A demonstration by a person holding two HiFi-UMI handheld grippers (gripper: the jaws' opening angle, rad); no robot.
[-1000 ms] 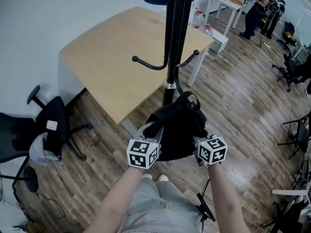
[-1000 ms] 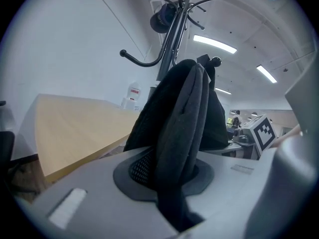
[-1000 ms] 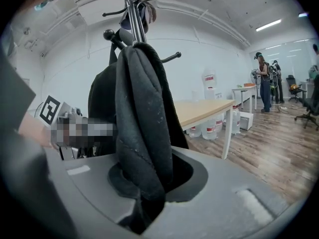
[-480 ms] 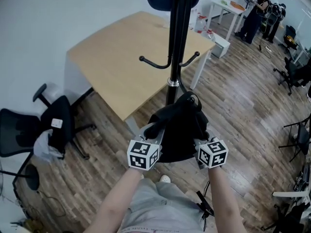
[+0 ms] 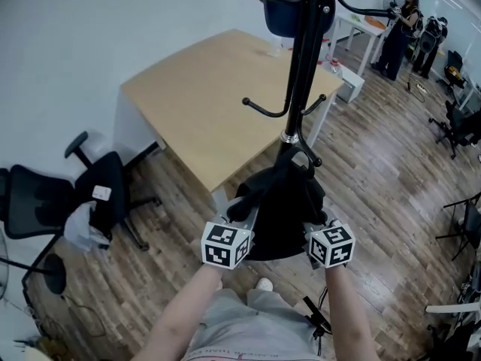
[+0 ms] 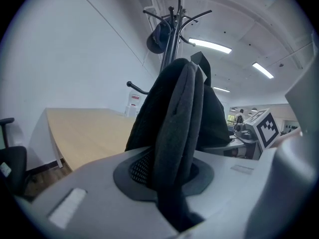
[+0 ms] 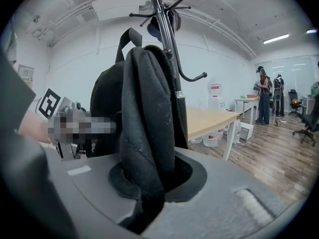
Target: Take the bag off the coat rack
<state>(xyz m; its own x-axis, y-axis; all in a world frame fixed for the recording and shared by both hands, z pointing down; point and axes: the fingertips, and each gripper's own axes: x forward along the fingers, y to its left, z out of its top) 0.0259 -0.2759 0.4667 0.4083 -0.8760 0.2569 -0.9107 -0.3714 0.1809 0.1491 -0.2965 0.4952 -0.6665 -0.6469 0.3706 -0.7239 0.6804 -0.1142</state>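
Left gripper (image 6: 172, 183) clamped tight on bag (image 5: 282, 209). Right gripper (image 7: 149, 183) pinching bag from other side. Bag hangs between both, low against pole of coat rack (image 5: 304, 74). Top loop possibly clear of hook, hard to tell. Beyond: wooden table (image 5: 203, 104), office chair (image 5: 45, 201) far left.

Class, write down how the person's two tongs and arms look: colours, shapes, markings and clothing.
Both the left tongs and right tongs are pale grey plastic, with broad flat jaws and dark rounded pads. Each carries a white cube printed with black square markers. The forearms are uncovered, with no sleeves in view. The person wears light grey shorts.
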